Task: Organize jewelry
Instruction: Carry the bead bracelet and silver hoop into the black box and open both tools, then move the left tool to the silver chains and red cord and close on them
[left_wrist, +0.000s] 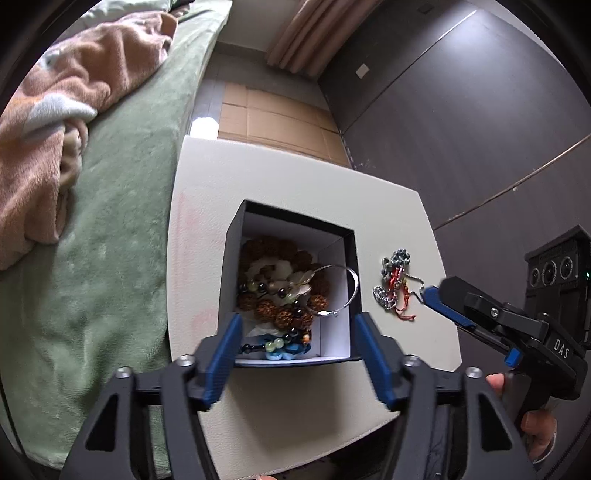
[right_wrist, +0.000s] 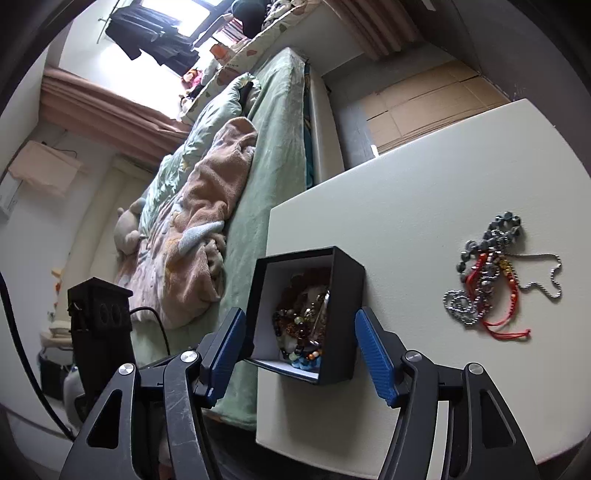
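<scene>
A black box (left_wrist: 231, 254) with a white lining stands on the white table (left_wrist: 295, 177). It holds several bead bracelets (left_wrist: 280, 306) and a silver bangle (left_wrist: 347, 284). The box also shows in the right wrist view (right_wrist: 347, 291). A tangle of silver chains, grey beads and red cords (left_wrist: 395, 284) lies on the table right of the box, seen too in the right wrist view (right_wrist: 491, 273). My left gripper (left_wrist: 299, 354) is open, its fingers either side of the box's near edge. My right gripper (right_wrist: 301, 352) is open near the box; from the left wrist view (left_wrist: 434, 295) it sits beside the tangle.
A bed with a green cover (left_wrist: 122, 221) and a peach blanket (left_wrist: 55, 122) runs along the table's left side. Cardboard (left_wrist: 273, 118) lies on the floor beyond the table. A dark wall panel (left_wrist: 461, 129) is at the right.
</scene>
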